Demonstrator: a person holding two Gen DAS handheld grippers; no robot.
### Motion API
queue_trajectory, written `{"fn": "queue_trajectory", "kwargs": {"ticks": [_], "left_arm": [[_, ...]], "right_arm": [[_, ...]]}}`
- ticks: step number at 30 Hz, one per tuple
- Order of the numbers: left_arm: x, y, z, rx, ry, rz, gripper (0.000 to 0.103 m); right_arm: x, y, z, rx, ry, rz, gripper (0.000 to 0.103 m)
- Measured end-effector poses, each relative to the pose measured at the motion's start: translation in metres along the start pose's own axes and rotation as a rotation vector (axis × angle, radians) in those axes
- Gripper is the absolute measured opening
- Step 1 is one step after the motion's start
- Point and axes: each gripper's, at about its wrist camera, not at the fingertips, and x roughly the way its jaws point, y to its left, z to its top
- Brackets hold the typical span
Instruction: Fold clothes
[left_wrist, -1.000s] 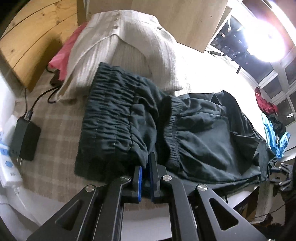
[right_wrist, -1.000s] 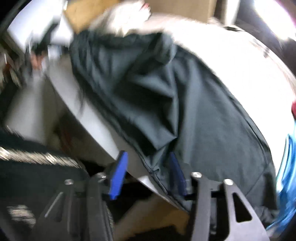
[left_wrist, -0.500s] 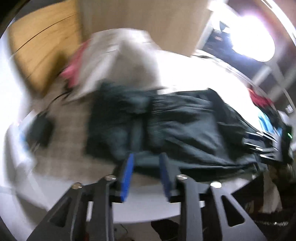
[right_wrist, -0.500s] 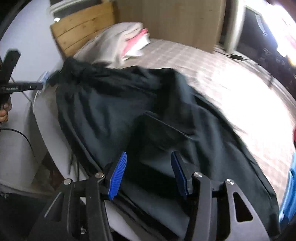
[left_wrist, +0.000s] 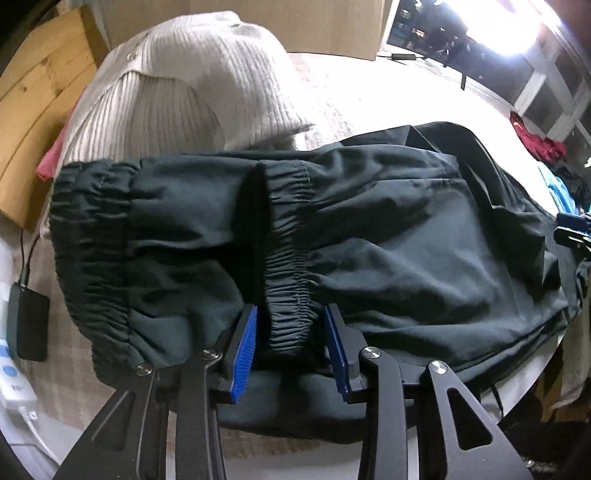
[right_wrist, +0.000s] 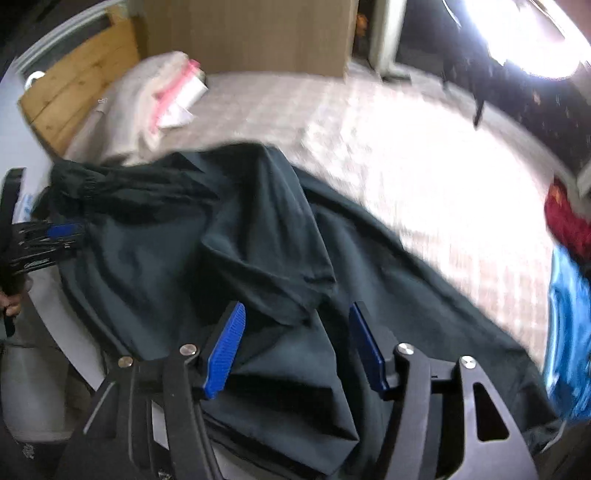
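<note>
Partly blurred dark trousers (right_wrist: 280, 236), table edge (left_wrist: 258, 465) hidden

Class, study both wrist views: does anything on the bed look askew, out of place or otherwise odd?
Yes. The dark trousers lie rumpled and hang over the bed's near edge, with a loose flap bunched on top. The waistband sits between the left gripper's open jaws, ungripped. The cream jumper behind looks neatly folded.
</note>
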Motion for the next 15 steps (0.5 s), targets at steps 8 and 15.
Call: {"fn": "queue_trajectory", "kwargs": {"ticks": [8, 15], "left_arm": [[-0.053, -0.034, -0.016, 0.029, -0.08, -0.198, 0.033], [-0.051, -0.155, -0.031, 0.114, -0.078, -0.445, 0.036]], "right_arm": [[0.04, -0.047, 0.014, 0.132, 0.134, 0.28, 0.058], [0.068, -0.037, 0.043, 0.039, 0.222, 0.387, 0.018]]}}
